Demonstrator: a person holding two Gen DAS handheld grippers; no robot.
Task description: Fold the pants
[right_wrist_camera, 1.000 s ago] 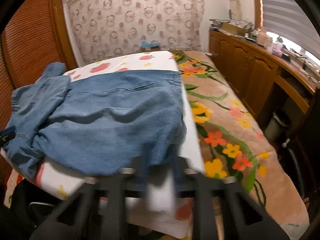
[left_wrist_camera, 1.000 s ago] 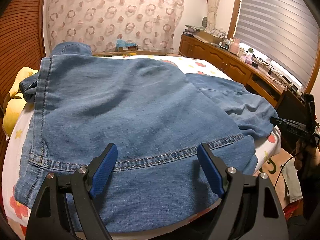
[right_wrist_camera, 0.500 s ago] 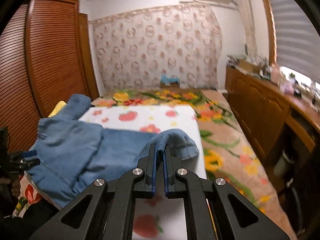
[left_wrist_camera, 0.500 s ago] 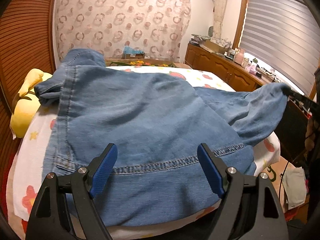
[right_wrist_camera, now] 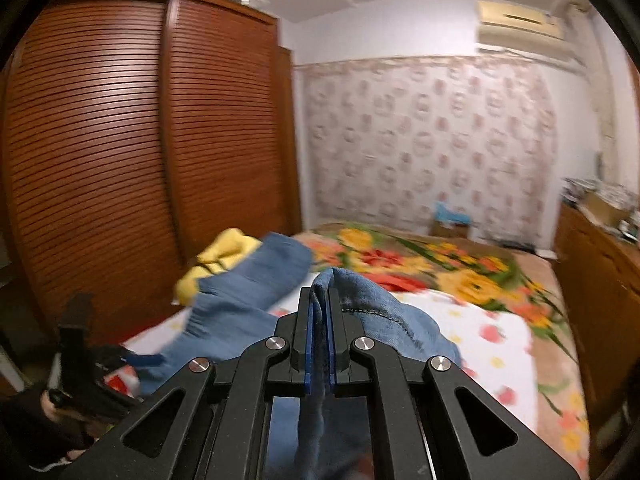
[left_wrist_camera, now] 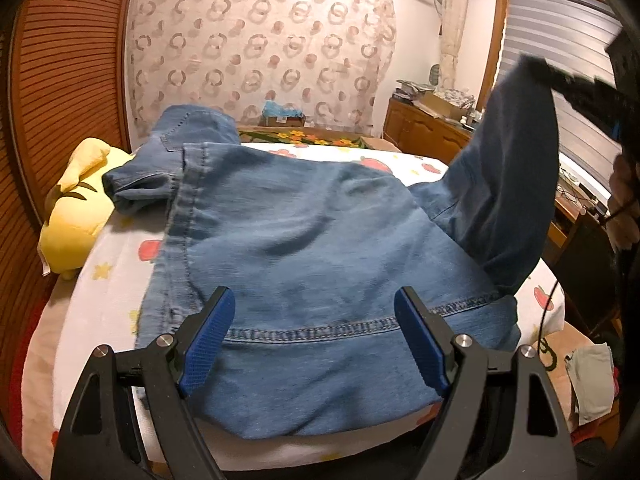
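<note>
One pair of blue denim pants [left_wrist_camera: 304, 256] spread over the bed [left_wrist_camera: 108, 300], on a white sheet [left_wrist_camera: 120, 280] printed with red fruit and yellow stars. Broad stitched hem lying nearest, running across just beyond the left tool [left_wrist_camera: 316, 340]. One leg [left_wrist_camera: 508, 184] hauled up off the bed at the right side of the left wrist view, hanging in a steep fold from its gripped end. Far corner of the garment bunched and folded over near a yellow plush toy [left_wrist_camera: 76, 216] at the bed's left edge.

Right tool [right_wrist_camera: 319, 320] clamped tight on that raised denim, blue pads pressing a thin fold of cloth between them, more fabric trailing down under the fingers and bulging over to the right. Seen from the left wrist as a dark blurred shape at upper right, with part of a hand [left_wrist_camera: 624, 200] beneath it.

Left tool spread wide, blue pads [left_wrist_camera: 208, 340] well apart, hovering over the near hem with nothing gripped.

Further out: floral blanket [right_wrist_camera: 440, 264] beyond the white sheet, slatted wooden wardrobe [right_wrist_camera: 132, 152] on the left, patterned curtain [left_wrist_camera: 260, 52] on the far wall, wooden sideboard [left_wrist_camera: 424, 132] cluttered along the right, window blinds [left_wrist_camera: 560, 40] above it.
</note>
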